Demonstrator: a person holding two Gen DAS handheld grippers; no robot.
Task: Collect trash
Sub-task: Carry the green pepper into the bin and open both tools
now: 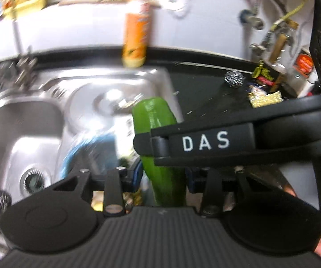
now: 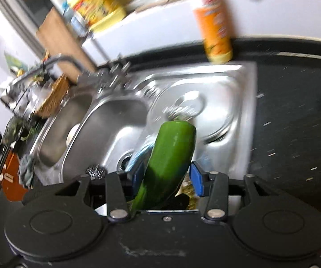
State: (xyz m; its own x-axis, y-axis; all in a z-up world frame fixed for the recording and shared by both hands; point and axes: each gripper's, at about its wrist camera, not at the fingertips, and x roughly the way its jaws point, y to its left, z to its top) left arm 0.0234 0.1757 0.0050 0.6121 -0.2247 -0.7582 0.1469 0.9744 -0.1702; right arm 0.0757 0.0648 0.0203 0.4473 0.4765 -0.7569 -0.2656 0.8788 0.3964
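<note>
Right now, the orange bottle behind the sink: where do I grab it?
Grip the orange bottle mid-body, tool coming from the sink side. It stands upright, tall and slim, close to the wall behind, so only the front looks open.

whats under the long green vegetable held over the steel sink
Under the long green vegetable lies something blue in the steel sink; the vegetable covers the rest.
</note>
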